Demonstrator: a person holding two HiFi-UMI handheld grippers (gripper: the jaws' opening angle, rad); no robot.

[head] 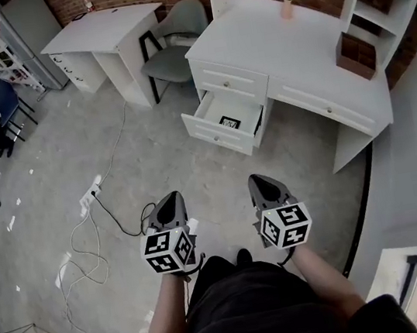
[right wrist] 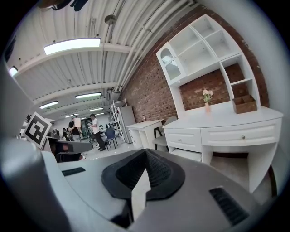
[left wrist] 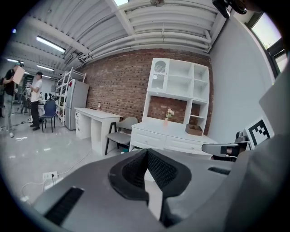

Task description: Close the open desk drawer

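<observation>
Grey concrete floor fronts a white desk, its lower drawer pulled open; left gripper and right gripper hover well short, jaws together, empty.

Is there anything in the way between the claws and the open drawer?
Nothing visible. Only bare floor lies between the left claw, the right claw and the open drawer. A dark cable lies on the floor off to the left, clear of that path. The card inside the drawer lies flat.
</observation>
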